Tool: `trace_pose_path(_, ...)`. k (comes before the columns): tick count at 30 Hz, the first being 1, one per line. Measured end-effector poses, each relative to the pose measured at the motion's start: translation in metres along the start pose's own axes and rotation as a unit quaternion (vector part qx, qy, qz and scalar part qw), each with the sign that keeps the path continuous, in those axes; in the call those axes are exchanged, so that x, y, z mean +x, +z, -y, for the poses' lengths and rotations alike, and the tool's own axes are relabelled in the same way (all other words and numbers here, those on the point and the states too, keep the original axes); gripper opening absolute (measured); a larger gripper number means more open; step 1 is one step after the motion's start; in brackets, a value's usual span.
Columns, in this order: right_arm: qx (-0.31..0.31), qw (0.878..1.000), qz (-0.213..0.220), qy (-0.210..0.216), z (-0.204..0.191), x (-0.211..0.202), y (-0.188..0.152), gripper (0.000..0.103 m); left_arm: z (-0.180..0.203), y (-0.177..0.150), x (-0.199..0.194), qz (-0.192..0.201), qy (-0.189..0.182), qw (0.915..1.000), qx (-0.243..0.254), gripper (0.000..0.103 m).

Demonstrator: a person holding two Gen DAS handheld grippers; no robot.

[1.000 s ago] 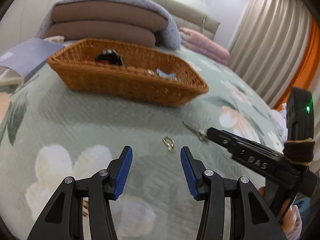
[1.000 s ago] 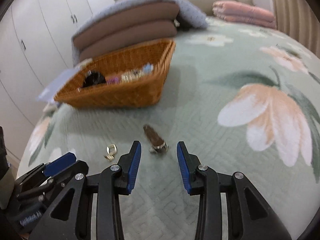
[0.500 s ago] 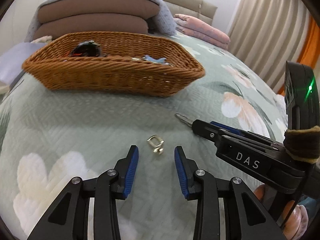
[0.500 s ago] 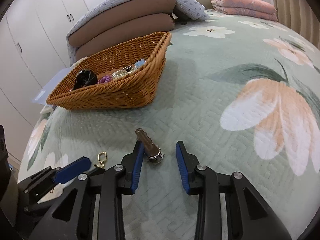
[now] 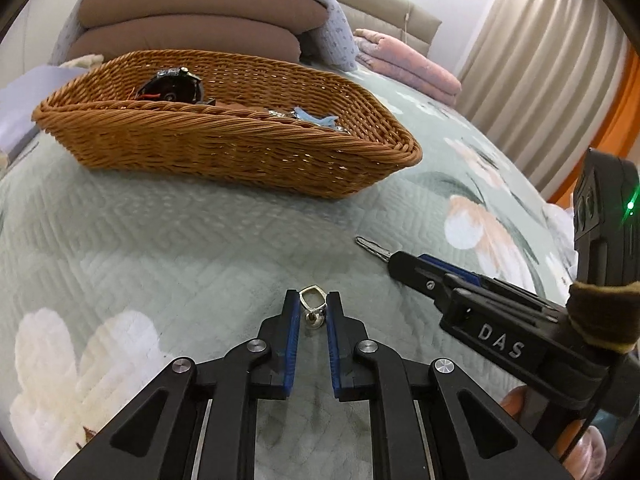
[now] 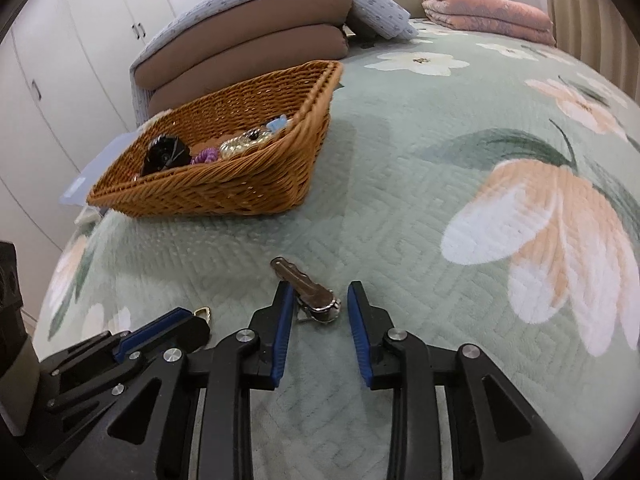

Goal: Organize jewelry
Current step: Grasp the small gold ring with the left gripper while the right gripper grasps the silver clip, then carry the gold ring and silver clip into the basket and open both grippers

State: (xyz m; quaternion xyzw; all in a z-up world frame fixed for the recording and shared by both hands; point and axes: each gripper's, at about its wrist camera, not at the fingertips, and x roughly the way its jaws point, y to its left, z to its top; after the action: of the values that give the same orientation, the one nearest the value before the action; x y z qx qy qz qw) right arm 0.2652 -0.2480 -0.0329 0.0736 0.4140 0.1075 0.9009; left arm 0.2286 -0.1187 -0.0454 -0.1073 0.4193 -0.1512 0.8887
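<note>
Your left hand-held gripper [image 5: 313, 307] pinches the small gold ring [image 5: 312, 303] low in the frame's centre, the pads touching both its sides on the bed [image 5: 160, 240]. Your right hand-held gripper [image 6: 316, 309] stands spread around the brown hair clip [image 6: 305, 288], whose long axis runs toward the upper left. The wicker basket [image 5: 224, 152] lies straight ahead, in the upper half, so you likely lift forward.

A home bedroom is indicated by a floral quilted bedspread [image 6: 460, 168], stacked brown cushions [image 5: 192, 20], folded pink blankets [image 6: 488, 10], white wardrobe doors [image 6: 80, 40] and pleated curtains [image 5: 540, 48].
</note>
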Motion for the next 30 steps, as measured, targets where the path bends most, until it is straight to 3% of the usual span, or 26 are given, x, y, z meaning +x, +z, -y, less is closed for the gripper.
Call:
trace_pose_path(9, -0.015, 1.0, 0.008, -0.006, -0.007, -0.004, -0.003, 0.026, 0.004, -0.001, -0.001, 0.007, 0.009, 0.9999, 0.009, 0.011)
trace_pose_path(17, -0.038, 0.999, 0.039, -0.004, -0.019, -0.023, -0.009, 0.026, -0.005, -0.004, -0.02, 0.05, -0.037, 0.998, -0.009, 0.011)
trace_pose_path(24, -0.032, 0.998, 0.051, 0.034, -0.018, -0.04, -0.008, 0.022, -0.006, -0.003, -0.043, 0.098, -0.059, 0.9934, -0.014, 0.011)
trace_pose_path(30, -0.025, 0.997, 0.048, 0.061, -0.018, -0.046, -0.01, 0.023, -0.019, 0.001, -0.053, 0.107, -0.053, 0.9927, -0.019, 0.011)
